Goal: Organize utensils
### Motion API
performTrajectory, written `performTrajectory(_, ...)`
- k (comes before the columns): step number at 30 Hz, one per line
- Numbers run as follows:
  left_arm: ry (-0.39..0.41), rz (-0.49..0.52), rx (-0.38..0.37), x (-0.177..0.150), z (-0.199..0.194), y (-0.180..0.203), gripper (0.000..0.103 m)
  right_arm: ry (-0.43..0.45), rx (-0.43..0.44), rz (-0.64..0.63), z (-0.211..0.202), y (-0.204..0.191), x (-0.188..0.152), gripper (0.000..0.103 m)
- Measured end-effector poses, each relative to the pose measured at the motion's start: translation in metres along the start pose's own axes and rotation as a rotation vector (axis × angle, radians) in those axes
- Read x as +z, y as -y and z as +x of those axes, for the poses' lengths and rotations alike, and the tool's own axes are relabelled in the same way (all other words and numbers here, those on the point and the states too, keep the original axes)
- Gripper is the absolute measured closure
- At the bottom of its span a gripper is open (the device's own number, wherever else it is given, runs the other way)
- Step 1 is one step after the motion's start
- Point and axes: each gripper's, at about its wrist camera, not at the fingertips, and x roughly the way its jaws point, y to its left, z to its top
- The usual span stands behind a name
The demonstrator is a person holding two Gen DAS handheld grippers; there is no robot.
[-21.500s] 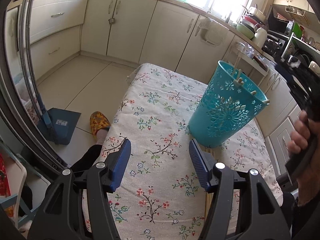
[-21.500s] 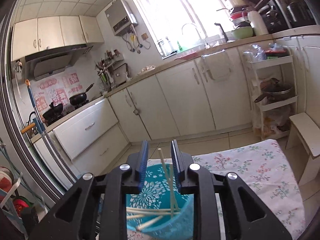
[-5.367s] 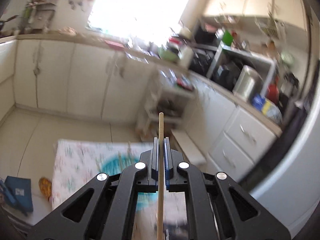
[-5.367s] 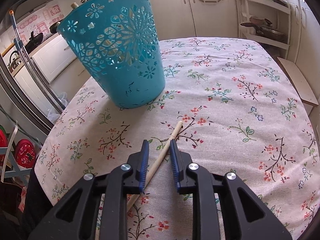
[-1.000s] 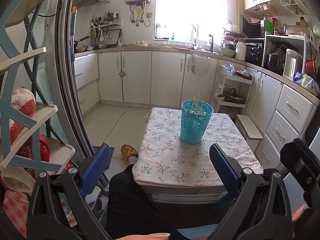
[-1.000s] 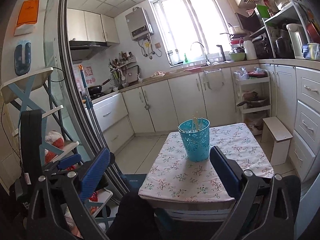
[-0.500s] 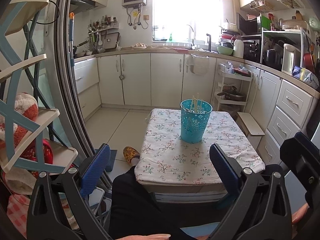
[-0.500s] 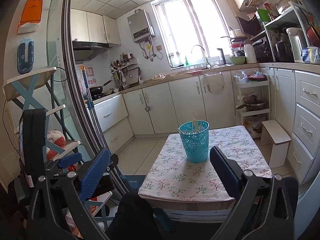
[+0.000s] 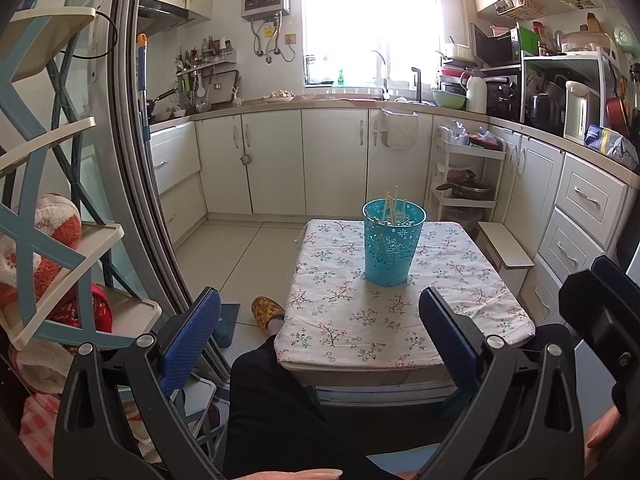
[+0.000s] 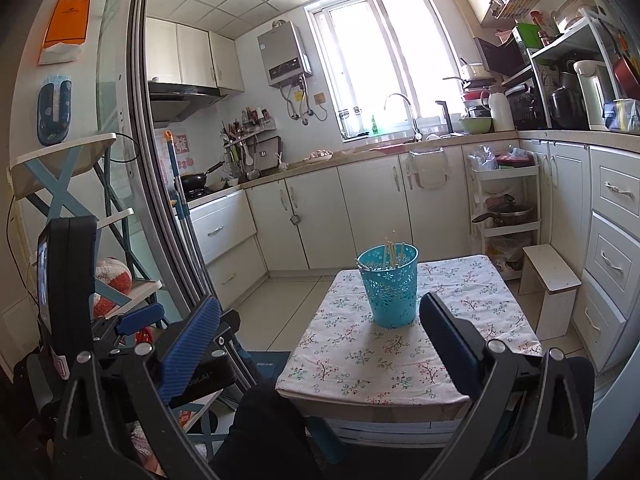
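A teal perforated basket (image 9: 393,242) (image 10: 389,287) stands upright on the small table with the floral cloth (image 9: 456,304) (image 10: 460,352). Several wooden chopsticks (image 9: 390,209) (image 10: 390,253) stick up out of it. My left gripper (image 9: 320,320) is held well back from the table, above the person's lap, wide open with nothing between its blue pads. My right gripper (image 10: 320,320) is likewise pulled back, wide open and empty. In the left wrist view the other gripper's black body (image 9: 600,320) shows at the right edge.
White kitchen cabinets (image 9: 332,164) line the back and right walls. A white rolling rack (image 9: 464,176) and a low wooden stool (image 9: 506,250) stand right of the table. A shelf unit (image 9: 52,264) and sliding door frame (image 9: 140,184) are at left. A slippered foot (image 9: 267,309) rests on the floor.
Both grippers stay wide open and empty. Over the last second both views shifted only slightly; earlier each gripper was shut on a chopstick near the basket.
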Motion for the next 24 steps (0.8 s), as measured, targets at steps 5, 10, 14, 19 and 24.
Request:
performTrajectory(5, 0.0, 0.003, 0.0, 0.0001, -0.0012, 0.0005, 0.008, 0.0, 0.001, -0.003, -0.001, 0.0, 0.0006, 0.007)
performTrajectory(10, 0.001, 0.007, 0.0, 0.0001, -0.0014, 0.0012, 0.008, 0.001, 0.001, -0.006, -0.002, -0.0004, 0.0007, 0.007)
performTrajectory(14, 0.003, 0.017, 0.004, 0.0005, -0.0012, 0.0014, 0.008, 0.0, 0.001, -0.005, -0.0013, -0.0012, 0.001, 0.007)
performTrajectory(19, 0.003, 0.018, 0.008, 0.0002, 0.0003, 0.0023, 0.008, -0.001, 0.002, -0.006, -0.0016, -0.0008, 0.002, 0.007)
performTrajectory(24, 0.073, 0.014, 0.035, -0.002, -0.0086, 0.0012, 0.008, 0.0, 0.003, -0.004, -0.002, -0.0007, 0.0024, 0.007)
